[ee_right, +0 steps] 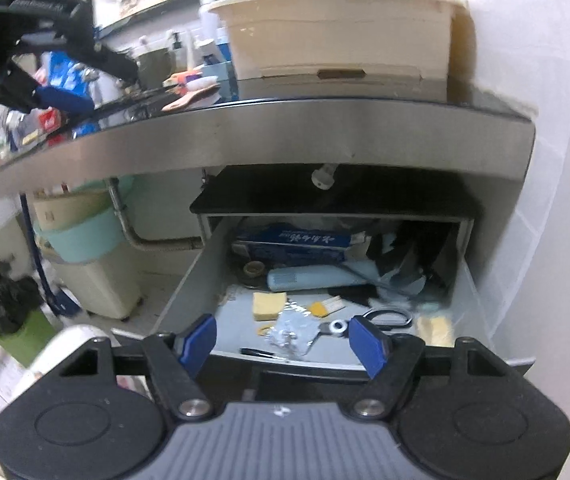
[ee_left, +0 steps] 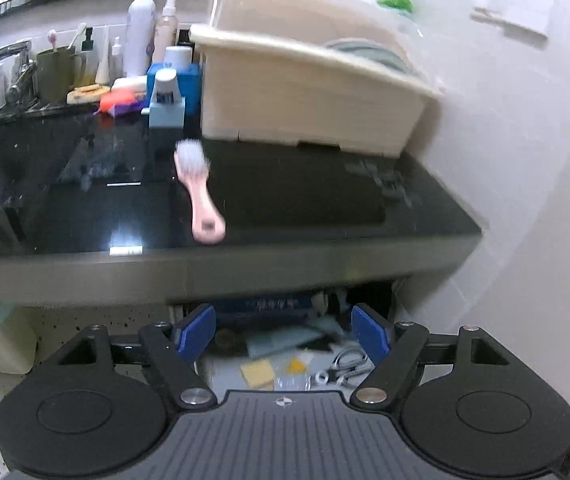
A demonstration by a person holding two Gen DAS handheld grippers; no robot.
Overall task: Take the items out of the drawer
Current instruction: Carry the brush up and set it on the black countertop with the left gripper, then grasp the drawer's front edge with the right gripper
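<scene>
The drawer (ee_right: 189, 276) under the counter stands open. In it lie a blue box (ee_right: 293, 240), a light blue tube (ee_right: 309, 279), a yellow sponge (ee_right: 269, 305), scissors (ee_right: 389, 317), crumpled foil (ee_right: 293, 332) and other small items. My right gripper (ee_right: 283, 340) is open and empty above the drawer's front edge. My left gripper (ee_left: 283, 332) is open and empty, above the drawer and in front of the counter edge; it also shows in the right wrist view (ee_right: 61, 100) at the upper left. A pink brush (ee_left: 197, 192) lies on the black countertop (ee_left: 325, 200).
A cream plastic box (ee_left: 305, 92) stands at the back right of the counter. Bottles (ee_left: 141, 32), a blue holder (ee_left: 173, 92) and a tap (ee_left: 1, 64) crowd the back left. Bins (ee_right: 93, 264) and a pipe (ee_right: 133, 232) stand left of the drawer. A white wall (ee_right: 545, 200) is on the right.
</scene>
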